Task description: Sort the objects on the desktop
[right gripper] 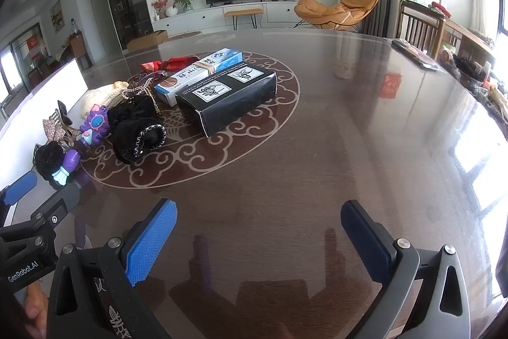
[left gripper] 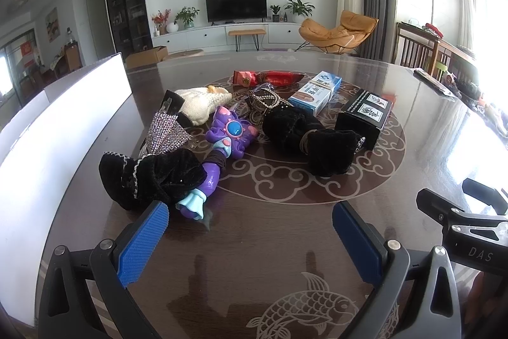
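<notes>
Both the left tongs and right tongs gape wide, empty. The purple toy lies near-left on the desk (hard, light plastic); grip its slim handle.

Purple toy, black box, blue-padded claw.

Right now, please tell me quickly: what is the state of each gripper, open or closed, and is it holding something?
Left gripper: open, holding nothing.
Right gripper: open, holding nothing.
</notes>
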Action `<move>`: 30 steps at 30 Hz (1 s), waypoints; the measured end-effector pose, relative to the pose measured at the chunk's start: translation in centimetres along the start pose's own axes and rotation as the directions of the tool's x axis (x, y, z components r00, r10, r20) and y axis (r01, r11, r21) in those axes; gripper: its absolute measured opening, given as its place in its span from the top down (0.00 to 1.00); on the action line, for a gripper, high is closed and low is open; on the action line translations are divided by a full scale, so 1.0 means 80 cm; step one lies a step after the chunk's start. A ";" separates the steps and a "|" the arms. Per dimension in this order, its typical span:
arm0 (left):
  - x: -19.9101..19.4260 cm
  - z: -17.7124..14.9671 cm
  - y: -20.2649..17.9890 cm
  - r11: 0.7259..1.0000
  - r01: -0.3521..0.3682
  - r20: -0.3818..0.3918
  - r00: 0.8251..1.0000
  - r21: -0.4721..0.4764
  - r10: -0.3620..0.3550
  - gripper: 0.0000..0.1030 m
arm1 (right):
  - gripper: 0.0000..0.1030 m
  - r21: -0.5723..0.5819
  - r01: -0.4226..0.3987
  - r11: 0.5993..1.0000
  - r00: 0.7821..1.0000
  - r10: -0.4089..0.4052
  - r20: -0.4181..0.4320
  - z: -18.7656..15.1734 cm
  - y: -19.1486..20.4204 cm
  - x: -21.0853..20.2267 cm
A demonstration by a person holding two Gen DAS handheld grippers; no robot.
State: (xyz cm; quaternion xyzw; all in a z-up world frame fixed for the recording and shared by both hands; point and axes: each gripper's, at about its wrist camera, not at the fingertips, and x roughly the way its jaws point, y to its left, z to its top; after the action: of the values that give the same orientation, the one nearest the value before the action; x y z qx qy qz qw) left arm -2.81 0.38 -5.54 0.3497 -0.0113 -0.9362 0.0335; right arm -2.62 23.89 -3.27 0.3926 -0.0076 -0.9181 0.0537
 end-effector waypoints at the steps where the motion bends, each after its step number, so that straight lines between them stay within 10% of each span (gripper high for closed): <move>1: 0.000 0.000 0.000 1.000 -0.001 -0.002 1.000 0.000 0.001 0.00 | 0.00 0.001 0.000 1.000 1.000 0.000 0.000 0.000 0.000 0.000; 30: 0.003 0.001 -0.002 1.000 -0.007 -0.009 1.000 0.004 0.007 0.00 | 0.00 0.010 -0.010 1.000 1.000 0.010 0.003 -0.002 0.000 0.001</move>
State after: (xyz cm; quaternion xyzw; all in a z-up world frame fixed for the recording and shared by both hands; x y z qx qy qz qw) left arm -3.07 0.55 -5.67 0.3541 -0.0143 -0.9344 0.0362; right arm -2.56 23.86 -3.46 0.3916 -0.0141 -0.9183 0.0562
